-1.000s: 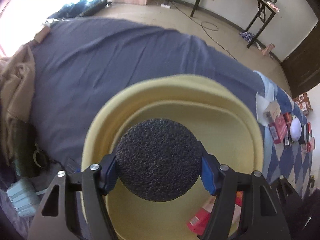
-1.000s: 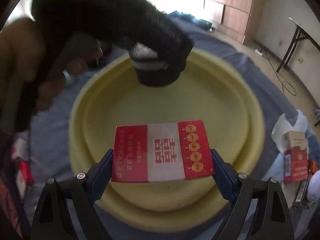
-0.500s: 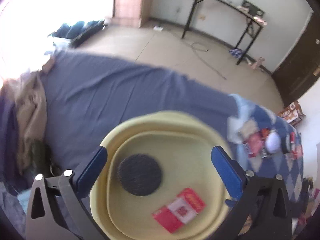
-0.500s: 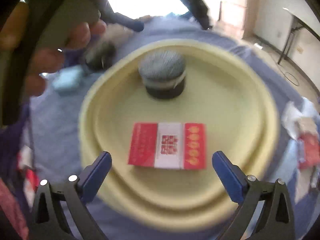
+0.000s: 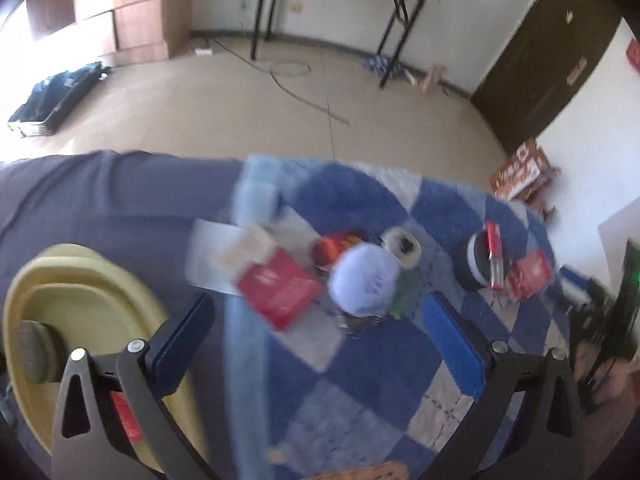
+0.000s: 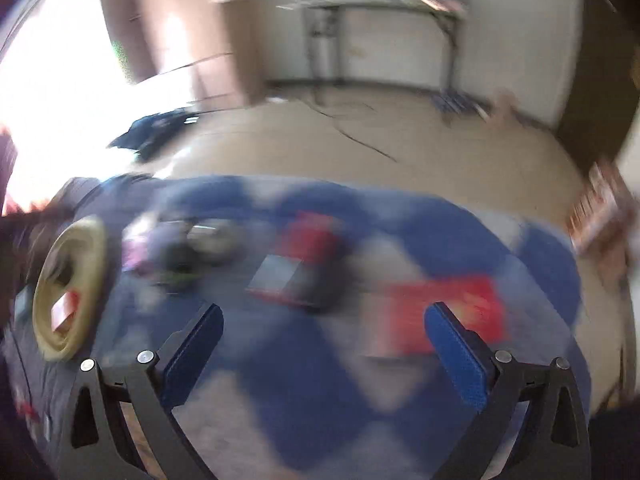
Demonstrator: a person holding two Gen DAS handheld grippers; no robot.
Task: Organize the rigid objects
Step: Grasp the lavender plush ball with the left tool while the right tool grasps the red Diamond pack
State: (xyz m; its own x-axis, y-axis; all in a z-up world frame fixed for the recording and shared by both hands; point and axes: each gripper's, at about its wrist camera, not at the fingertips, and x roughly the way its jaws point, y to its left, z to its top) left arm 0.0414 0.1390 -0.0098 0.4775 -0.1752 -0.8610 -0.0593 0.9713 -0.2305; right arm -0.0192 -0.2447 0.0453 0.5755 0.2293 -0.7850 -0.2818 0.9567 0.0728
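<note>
A yellow basin (image 5: pixel 84 304) sits at the left on the dark blue sheet; a round dark speaker (image 5: pixel 34 350) and a red box (image 5: pixel 126 420) lie in it. My left gripper (image 5: pixel 320 344) is open and empty above a blue checked mat (image 5: pixel 360 380), near a red box (image 5: pixel 280 288) and a pale round object (image 5: pixel 366 280). My right gripper (image 6: pixel 322 348) is open and empty over the same mat; the view is blurred. A red box (image 6: pixel 440 316) lies by its right finger, another red and grey box (image 6: pixel 296 268) ahead. The basin (image 6: pixel 68 288) shows far left.
More small items lie on the mat: a roll of tape (image 5: pixel 402 244), a dark round object (image 5: pixel 478 264) with a red stick on it, a red packet (image 5: pixel 530 274). Beyond the bed edge are bare floor (image 5: pixel 280 112), a black-legged table (image 5: pixel 340 0) and a dark door (image 5: pixel 548 52).
Both grippers let go of the speaker and the red box into the basin, opened, then swung right, away from the basin and over the checked mat.
</note>
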